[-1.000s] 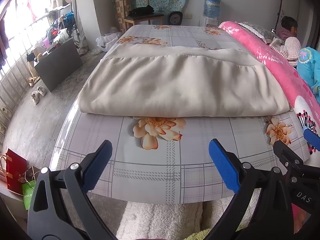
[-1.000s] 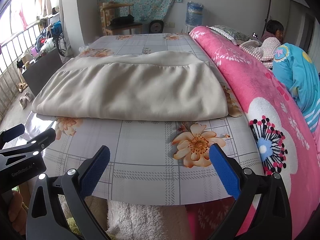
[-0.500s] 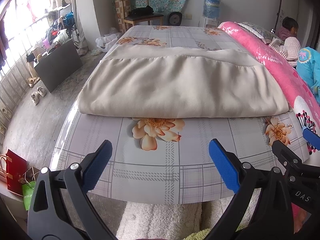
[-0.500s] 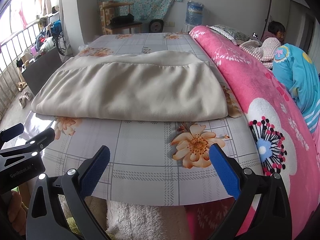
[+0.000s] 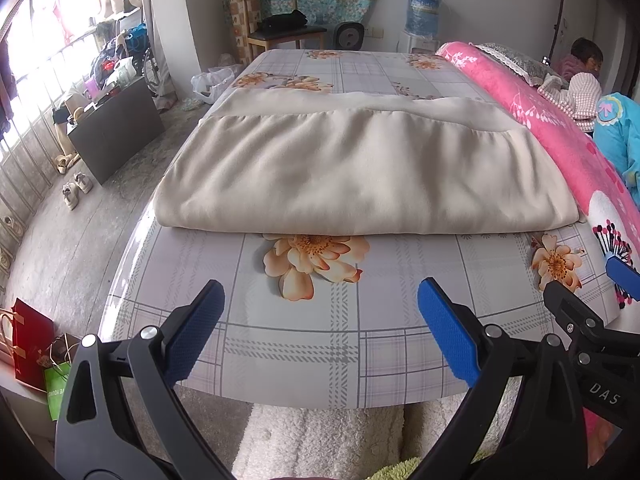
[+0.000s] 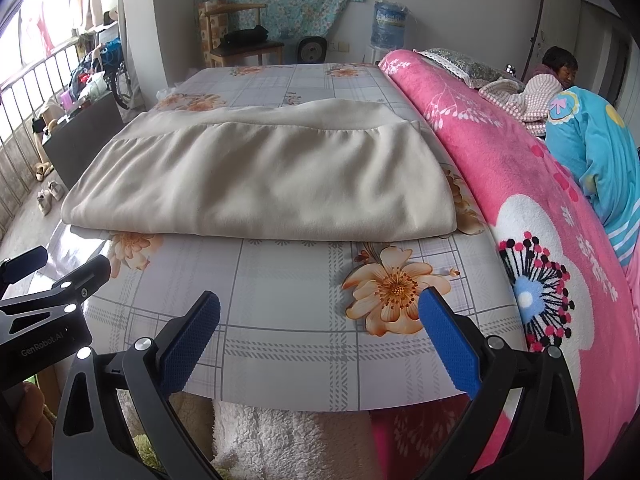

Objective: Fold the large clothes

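Note:
A large beige garment (image 5: pixel 360 168) lies folded flat across a table with a floral plaid cover (image 5: pixel 304 344); it also shows in the right wrist view (image 6: pixel 260 184). My left gripper (image 5: pixel 320 320) is open and empty, held near the table's front edge, short of the garment. My right gripper (image 6: pixel 320 324) is open and empty, beside it to the right. Each gripper shows at the edge of the other's view.
A pink floral blanket (image 6: pixel 540 208) runs along the table's right side, with a blue garment (image 6: pixel 600 152) and a seated person (image 6: pixel 556 72) beyond. A chair (image 5: pixel 280 32), a water jug (image 5: pixel 422 12) and a black box (image 5: pixel 116 128) stand around. A white fluffy cloth (image 5: pixel 320 440) hangs below the front edge.

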A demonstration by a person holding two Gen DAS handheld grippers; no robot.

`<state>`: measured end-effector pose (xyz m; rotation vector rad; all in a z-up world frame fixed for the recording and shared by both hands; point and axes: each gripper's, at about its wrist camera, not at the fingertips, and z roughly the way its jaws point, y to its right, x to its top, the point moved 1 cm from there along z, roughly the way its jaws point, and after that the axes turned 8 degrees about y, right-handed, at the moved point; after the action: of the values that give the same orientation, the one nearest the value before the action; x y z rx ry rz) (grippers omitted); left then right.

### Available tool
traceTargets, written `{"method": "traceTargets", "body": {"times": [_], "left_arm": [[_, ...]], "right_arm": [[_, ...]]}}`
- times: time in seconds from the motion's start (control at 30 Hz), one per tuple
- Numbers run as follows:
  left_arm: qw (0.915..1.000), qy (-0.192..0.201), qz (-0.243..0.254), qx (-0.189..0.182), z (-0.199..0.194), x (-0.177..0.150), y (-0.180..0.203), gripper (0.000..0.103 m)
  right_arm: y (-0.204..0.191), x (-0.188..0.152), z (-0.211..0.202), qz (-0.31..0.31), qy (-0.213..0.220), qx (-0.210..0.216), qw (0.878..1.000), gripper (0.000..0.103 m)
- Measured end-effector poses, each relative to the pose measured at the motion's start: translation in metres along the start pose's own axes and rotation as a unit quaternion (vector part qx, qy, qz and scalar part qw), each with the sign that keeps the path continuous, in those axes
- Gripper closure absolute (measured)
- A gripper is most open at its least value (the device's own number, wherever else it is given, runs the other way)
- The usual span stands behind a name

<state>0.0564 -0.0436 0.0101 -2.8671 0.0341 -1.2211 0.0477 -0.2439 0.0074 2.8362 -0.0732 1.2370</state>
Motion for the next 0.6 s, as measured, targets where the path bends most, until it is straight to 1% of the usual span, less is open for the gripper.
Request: {"method": "traceTargets", "body": {"times": [0.6], "left_arm": [[1.0000,0.002,-0.003,0.000,0.0008,-0.0001,-0.0005,0.009]], "right_arm": [[-0.0009,0.0000,0.0012,-0.003,-0.003,-0.005,1.000,0.006]]}}
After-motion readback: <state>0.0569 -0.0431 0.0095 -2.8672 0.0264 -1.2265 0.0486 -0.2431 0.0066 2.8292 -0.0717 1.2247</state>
